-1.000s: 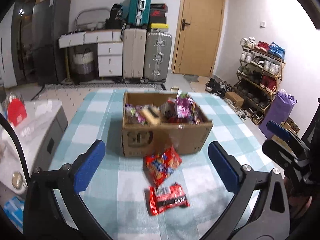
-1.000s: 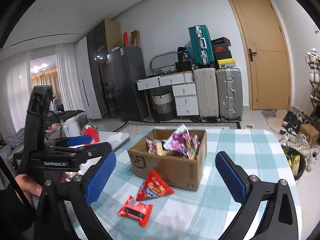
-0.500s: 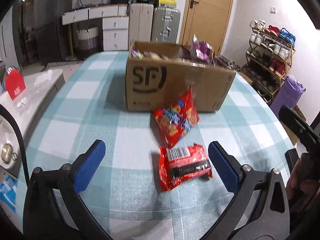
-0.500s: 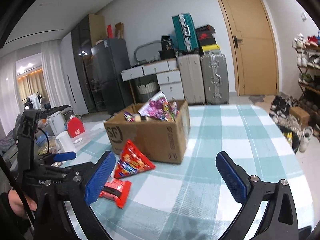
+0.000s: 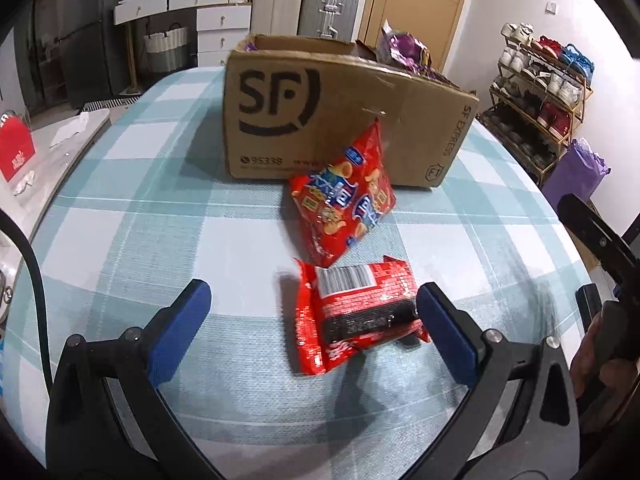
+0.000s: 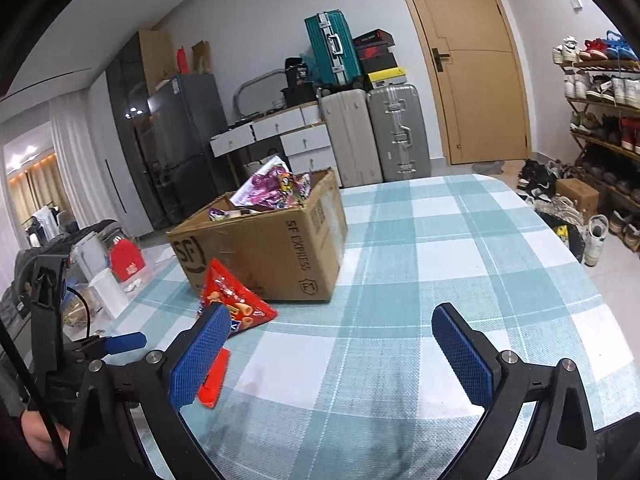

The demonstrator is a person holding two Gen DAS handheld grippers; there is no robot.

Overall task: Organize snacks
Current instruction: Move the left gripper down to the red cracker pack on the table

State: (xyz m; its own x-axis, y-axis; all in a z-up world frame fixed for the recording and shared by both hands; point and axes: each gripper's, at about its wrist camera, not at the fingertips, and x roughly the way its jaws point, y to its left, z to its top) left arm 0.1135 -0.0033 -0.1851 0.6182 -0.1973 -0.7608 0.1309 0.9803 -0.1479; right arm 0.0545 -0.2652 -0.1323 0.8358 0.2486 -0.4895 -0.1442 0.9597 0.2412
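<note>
Left gripper [image 5: 310, 312] low over the checked desk [image 5: 120, 240], jaws wide apart, nothing held. Flat red snack packet [image 5: 356, 312] lies on the cloth between the pads but off-centre toward 3 o'clock: its right end touches or nearly touches the right pad, with a wide gap to the left pad. Long axis runs roughly 9-to-3, tilted slightly, so across the jaw gap. Second red bag [image 5: 344, 204] at 12 o'clock leans on the front of the cardboard box [image 5: 320, 120], which already holds snacks. Right gripper [image 6: 328, 344] jaws also apart, empty, over bare cloth; packet lies off at its 9 o'clock. Judgement: left is nearer; shift toward 3 o'clock to centre before closing.
</note>
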